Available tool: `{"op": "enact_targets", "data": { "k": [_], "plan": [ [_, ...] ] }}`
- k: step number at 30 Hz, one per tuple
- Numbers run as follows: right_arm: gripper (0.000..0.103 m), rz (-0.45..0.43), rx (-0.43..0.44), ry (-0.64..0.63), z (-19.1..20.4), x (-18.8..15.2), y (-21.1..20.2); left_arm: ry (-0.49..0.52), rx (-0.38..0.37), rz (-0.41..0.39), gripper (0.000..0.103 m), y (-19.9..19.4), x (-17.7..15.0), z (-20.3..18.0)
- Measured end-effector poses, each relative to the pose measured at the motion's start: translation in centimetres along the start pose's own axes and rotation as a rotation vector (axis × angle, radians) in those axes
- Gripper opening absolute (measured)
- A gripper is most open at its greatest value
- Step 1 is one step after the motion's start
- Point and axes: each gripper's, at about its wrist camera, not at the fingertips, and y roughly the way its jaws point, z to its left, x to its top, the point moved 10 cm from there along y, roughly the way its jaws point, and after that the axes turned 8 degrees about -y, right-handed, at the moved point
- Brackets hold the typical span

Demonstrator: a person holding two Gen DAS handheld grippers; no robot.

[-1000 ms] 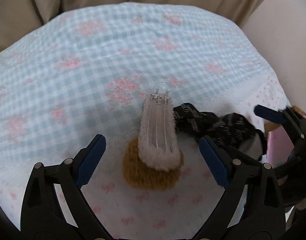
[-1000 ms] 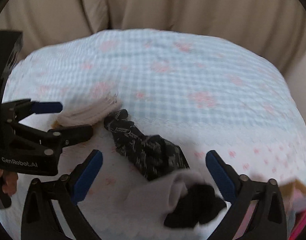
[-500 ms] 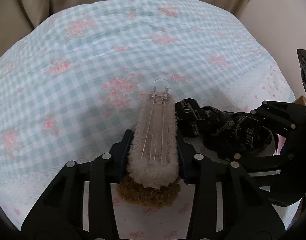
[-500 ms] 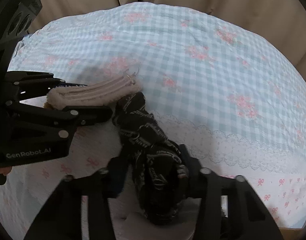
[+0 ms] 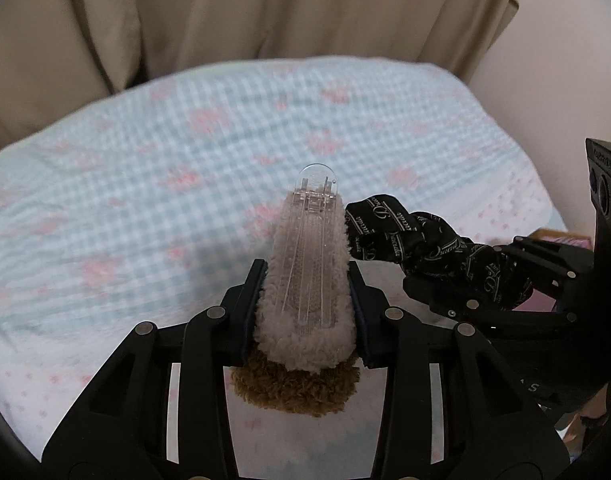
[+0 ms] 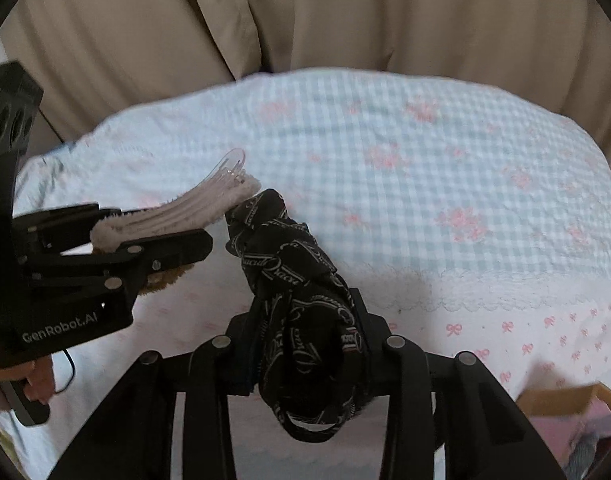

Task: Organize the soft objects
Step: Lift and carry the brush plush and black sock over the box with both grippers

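Note:
My left gripper (image 5: 307, 312) is shut on a fluffy cream sock (image 5: 305, 280) still on its clear plastic hanger, with a brown fluffy sock (image 5: 295, 386) under it. The pair is lifted off the bed; it also shows in the right wrist view (image 6: 177, 216). My right gripper (image 6: 307, 348) is shut on a black fabric piece with white script print (image 6: 293, 280), held up just right of the sock pair; it shows in the left wrist view (image 5: 425, 240) too.
The bed has a blue gingham cover with pink flowers (image 6: 425, 168) and a white sheet with pink bows (image 6: 525, 340). Beige curtains (image 5: 265, 12) hang behind. A cardboard box with pink contents (image 6: 565, 412) sits at the lower right.
Both grippers closed, the left on the fluffy sock pair and the right on the black fabric. Both then lifted their items up off the bed.

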Motion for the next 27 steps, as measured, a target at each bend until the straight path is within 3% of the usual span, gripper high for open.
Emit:
{"op": "enact_targets", "data": {
  "k": [12, 21, 27],
  "plan": [
    [0.034, -0.142, 0.026, 0.131, 2.8, 2.6, -16.2, 0.025, -0.005, -0.109, 0.035, -15.8, 1.5, -4.6],
    [0.034, -0.194, -0.054, 0.169, 1.3, 0.7, -27.7, 0.026, -0.071, -0.131, 0.035, -22.5, 0.6, -11.8],
    [0.034, -0.202, -0.117, 0.226, -2.7, -2.7, -33.1, 0.046, -0.115, -0.113, 0.035, -23.7, -0.9, -18.7]
  ]
}}
